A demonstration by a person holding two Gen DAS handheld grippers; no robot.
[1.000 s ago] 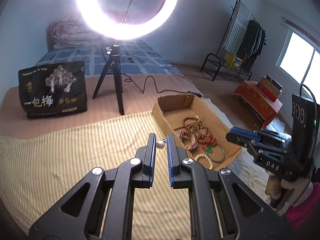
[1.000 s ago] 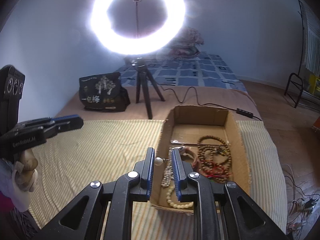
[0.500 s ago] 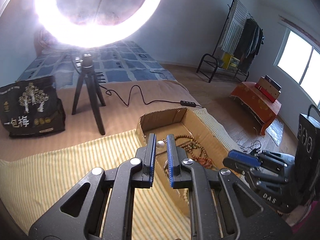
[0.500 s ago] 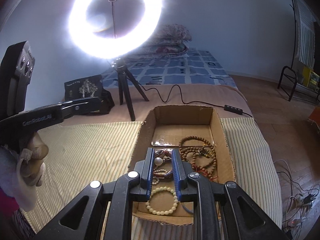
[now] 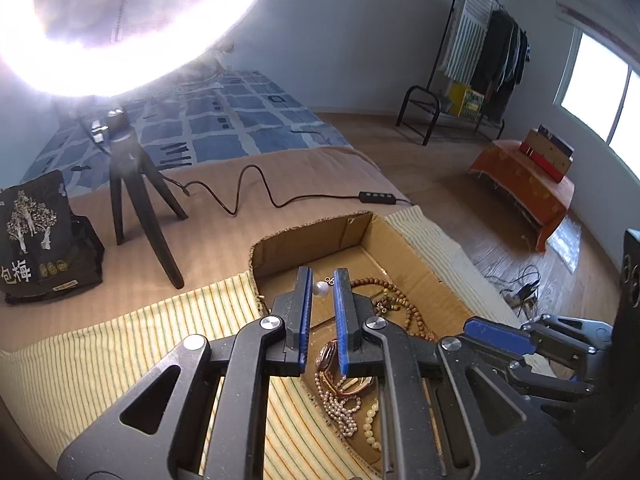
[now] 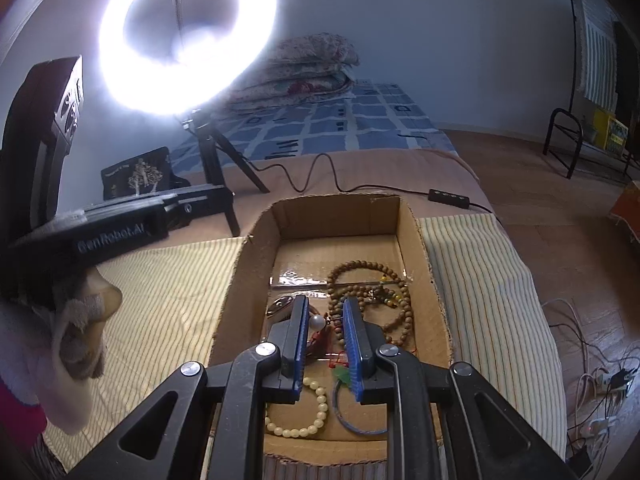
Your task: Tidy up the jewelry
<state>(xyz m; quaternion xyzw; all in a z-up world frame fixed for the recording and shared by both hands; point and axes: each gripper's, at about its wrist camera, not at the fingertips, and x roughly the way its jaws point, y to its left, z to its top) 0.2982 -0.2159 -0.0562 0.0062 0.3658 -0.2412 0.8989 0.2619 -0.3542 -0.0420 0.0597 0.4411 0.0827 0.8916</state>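
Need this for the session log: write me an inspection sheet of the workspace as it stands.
Surface: striped cloth over a bed.
Job's things: cardboard box holding wooden beads, cream bracelet, watch, pearl strand.
Clutter: black printed bag.
Grippers: left claw pinches a pearl earring; right claw pinches a second pearl; both over the box.
Cables: ring-light cord with inline switch; floor wires.
Surroundings: ring light on tripod, clothes rack, window.
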